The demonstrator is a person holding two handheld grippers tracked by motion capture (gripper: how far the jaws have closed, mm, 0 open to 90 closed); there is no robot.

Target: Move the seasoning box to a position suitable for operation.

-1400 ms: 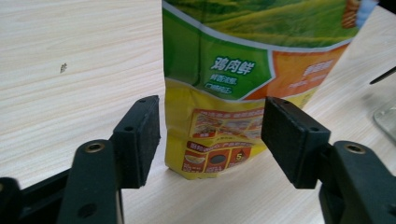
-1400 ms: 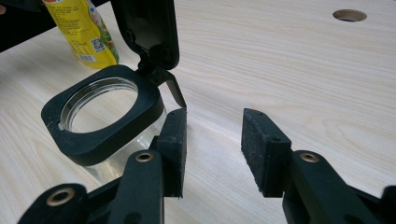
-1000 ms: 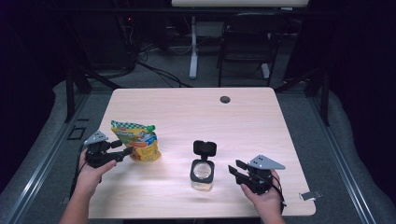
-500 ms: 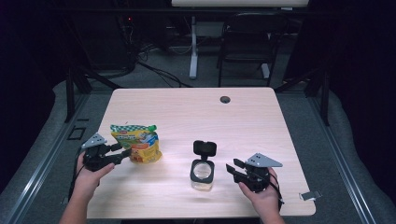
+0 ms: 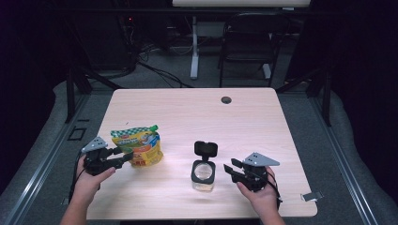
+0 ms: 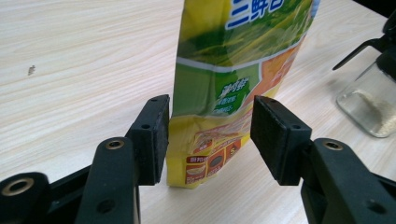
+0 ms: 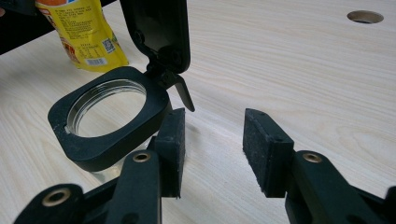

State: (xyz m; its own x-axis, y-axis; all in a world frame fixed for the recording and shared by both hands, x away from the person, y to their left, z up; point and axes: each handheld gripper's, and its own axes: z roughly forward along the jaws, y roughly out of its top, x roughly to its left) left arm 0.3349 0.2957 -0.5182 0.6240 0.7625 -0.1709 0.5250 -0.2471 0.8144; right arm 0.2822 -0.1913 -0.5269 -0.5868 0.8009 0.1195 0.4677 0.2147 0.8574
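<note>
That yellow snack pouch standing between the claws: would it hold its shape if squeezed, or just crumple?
The pouch probably crumples: its lower edge already looks creased near the left gripper pads. It seems light for its size and, standing upright on a narrow base, may tip if nudged. Its glossy film could slip.

A pale wooden table carries it all, with a round cable hole near its far edge. On the left stands a yellow-green snack pouch, upright. Near the front, right of it and well apart, sits a glass jar, its black flip lid open.
</note>
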